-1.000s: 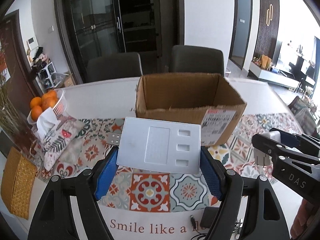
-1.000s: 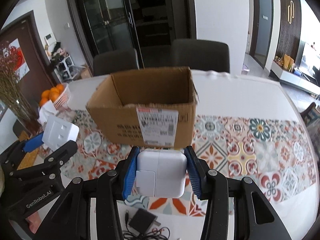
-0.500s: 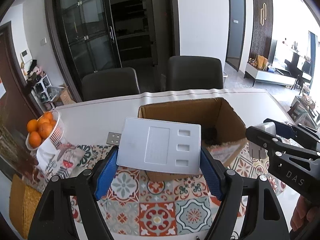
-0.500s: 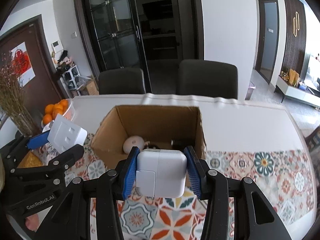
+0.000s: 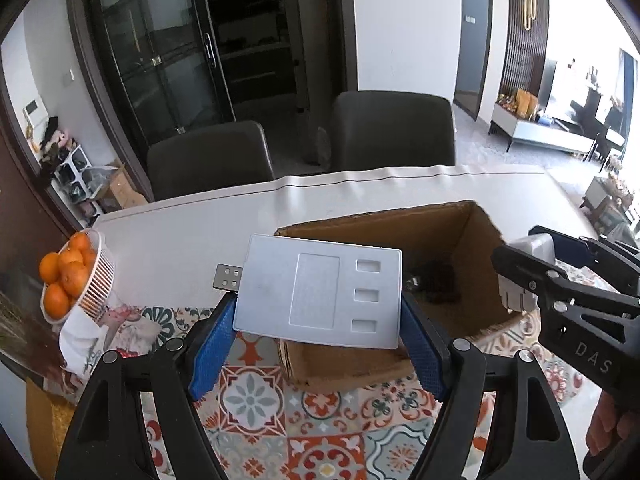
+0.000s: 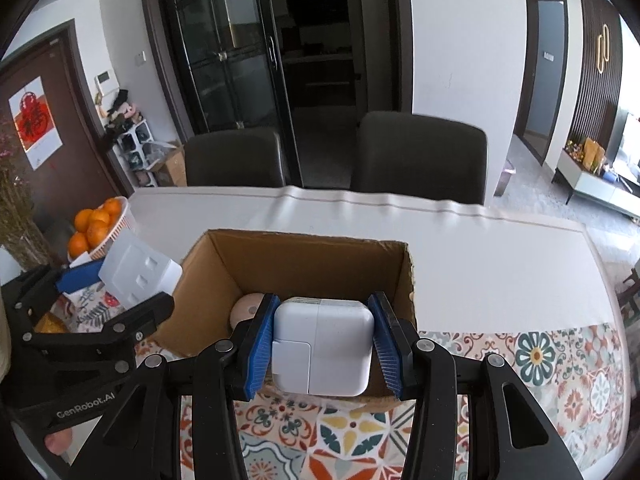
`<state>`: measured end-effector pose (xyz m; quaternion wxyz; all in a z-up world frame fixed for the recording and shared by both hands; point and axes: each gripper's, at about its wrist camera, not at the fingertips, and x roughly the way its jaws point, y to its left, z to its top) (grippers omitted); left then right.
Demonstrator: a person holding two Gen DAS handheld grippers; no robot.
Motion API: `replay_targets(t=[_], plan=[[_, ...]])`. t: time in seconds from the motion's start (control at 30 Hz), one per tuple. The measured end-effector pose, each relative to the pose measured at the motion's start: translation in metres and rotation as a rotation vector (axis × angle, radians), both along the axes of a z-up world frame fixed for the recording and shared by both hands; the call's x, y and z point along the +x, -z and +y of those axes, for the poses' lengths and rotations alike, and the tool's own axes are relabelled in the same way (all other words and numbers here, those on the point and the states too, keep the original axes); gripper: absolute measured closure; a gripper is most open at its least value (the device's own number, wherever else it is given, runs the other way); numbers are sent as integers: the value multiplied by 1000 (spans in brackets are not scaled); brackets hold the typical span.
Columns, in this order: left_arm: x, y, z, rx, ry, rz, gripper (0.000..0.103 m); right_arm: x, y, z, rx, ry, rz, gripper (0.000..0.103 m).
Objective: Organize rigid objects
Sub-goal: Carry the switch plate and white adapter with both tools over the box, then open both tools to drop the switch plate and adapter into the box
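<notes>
Carrying both loads above the open brown cardboard box [image 6: 304, 276]: left gripper [image 5: 318, 344] clamps a flat white USB hub [image 5: 320, 296], right gripper [image 6: 322, 346] a white square charger [image 6: 322, 346] (release comes next, I judge).

**Two wrist views over one box**

Each fisheye camera sits behind its gripper's fingers, tilted down across the table toward the far chairs [image 5: 208, 156]. The left view looks from close above the cardboard box's [image 5: 472, 224] near-left corner; the right view looks straight into it [image 6: 304, 256]. Both share the box, the basket of oranges [image 6: 96, 224] (at far left) and each other's gripper.
</notes>
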<state>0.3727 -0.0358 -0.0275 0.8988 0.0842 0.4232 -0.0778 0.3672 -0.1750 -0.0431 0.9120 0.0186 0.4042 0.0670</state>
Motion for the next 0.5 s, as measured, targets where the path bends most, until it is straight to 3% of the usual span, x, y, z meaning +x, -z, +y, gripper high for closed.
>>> replay_targets(t=[0.27,0.5], plan=[[27,25,-7,44,6,81,25,22,28,-5,-6,8,88,57],[37,44,-10,34,17,151,25,28,41,-4,-17,-5,120,57]])
